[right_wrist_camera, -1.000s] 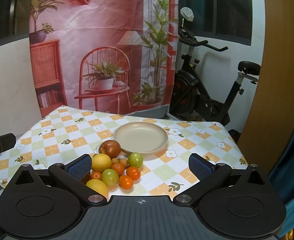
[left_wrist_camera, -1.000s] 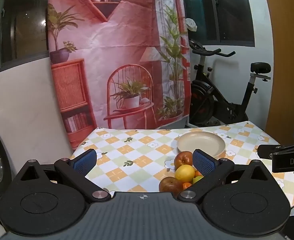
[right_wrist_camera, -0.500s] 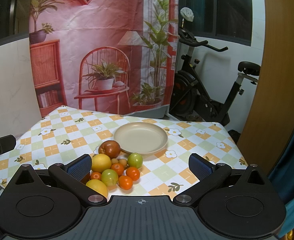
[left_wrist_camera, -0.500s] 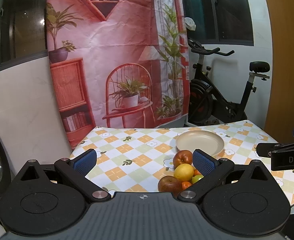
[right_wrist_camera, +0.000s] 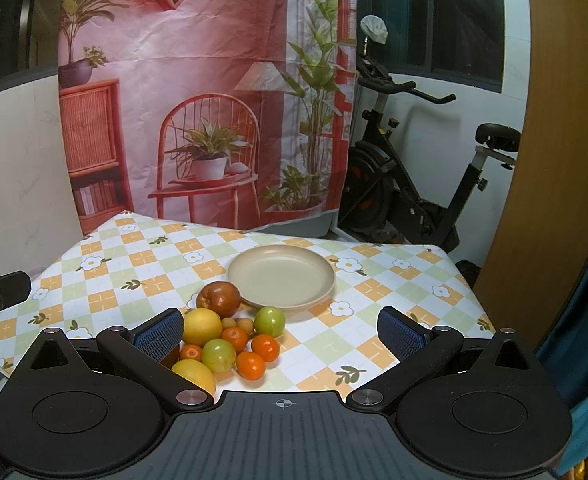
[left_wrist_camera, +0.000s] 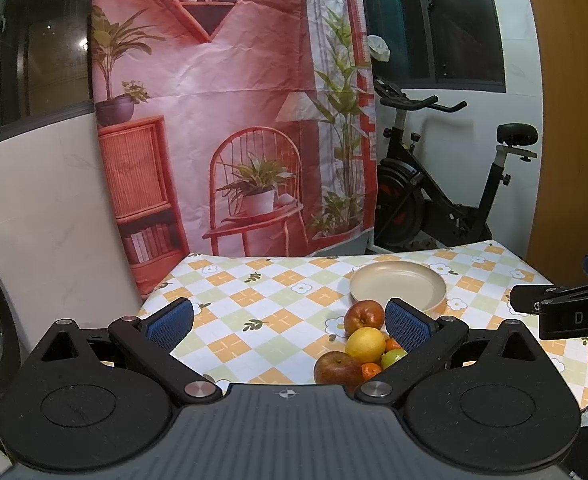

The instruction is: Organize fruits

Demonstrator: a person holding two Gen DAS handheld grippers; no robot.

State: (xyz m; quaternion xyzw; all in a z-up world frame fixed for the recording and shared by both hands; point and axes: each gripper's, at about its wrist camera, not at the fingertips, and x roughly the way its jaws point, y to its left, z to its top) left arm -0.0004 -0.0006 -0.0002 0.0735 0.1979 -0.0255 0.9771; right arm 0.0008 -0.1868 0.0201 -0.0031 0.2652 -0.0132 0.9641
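Observation:
A pile of fruit lies on the checked tablecloth point(right_wrist_camera: 134, 264) in front of an empty beige plate point(right_wrist_camera: 281, 276). It holds a red apple point(right_wrist_camera: 219, 298), yellow lemons point(right_wrist_camera: 202, 326), green fruits point(right_wrist_camera: 270, 320) and several small oranges point(right_wrist_camera: 265, 347). My right gripper point(right_wrist_camera: 280, 332) is open and empty, above the near table edge, with the pile by its left finger. My left gripper point(left_wrist_camera: 288, 320) is open and empty; the red apple point(left_wrist_camera: 364, 316), lemon point(left_wrist_camera: 365, 344) and plate point(left_wrist_camera: 398, 286) show by its right finger.
The right gripper's body point(left_wrist_camera: 570, 310) shows at the right edge of the left wrist view. A pink printed backdrop point(right_wrist_camera: 198, 100) hangs behind the table. An exercise bike point(right_wrist_camera: 414, 184) stands at the back right, and a wooden panel point(right_wrist_camera: 554, 160) on the right.
The left wrist view has shifted slightly; the fruit and plate sit a little further left and lower in it. The right gripper has barely moved. Both grippers stay open.

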